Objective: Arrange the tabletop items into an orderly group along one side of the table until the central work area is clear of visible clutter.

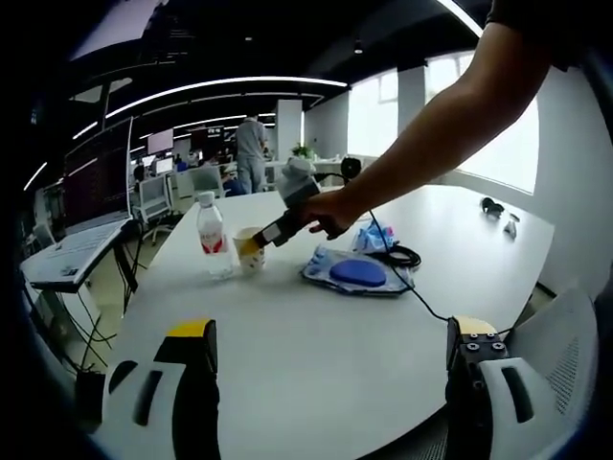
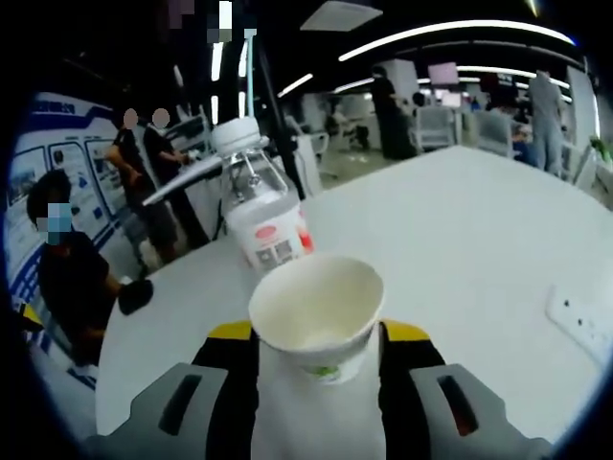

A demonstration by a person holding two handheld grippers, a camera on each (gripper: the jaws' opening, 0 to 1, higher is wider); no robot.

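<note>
A white paper cup [image 2: 319, 316] sits between the yellow-tipped jaws of my right gripper [image 2: 321, 337], which is shut on it; the cup looks empty inside. Just behind the cup stands a clear water bottle [image 2: 263, 216] with a white cap and red label. In the left gripper view, the right gripper [image 1: 271, 233], held by a hand, grips the cup [image 1: 249, 253] next to the bottle [image 1: 211, 236] on the white table [image 1: 316, 335]. My left gripper [image 1: 332, 331] hangs open over the table's near edge, with nothing between its jaws.
A blue pad on a cloth [image 1: 356, 273], a black cable coil [image 1: 400, 256] and a blue-white pack [image 1: 372, 238] lie right of the cup. Small dark items [image 1: 493, 205] sit at the far right. A white power strip [image 2: 579, 321] lies on the table. A laptop [image 1: 77, 251] stands on a side desk, and people stand nearby.
</note>
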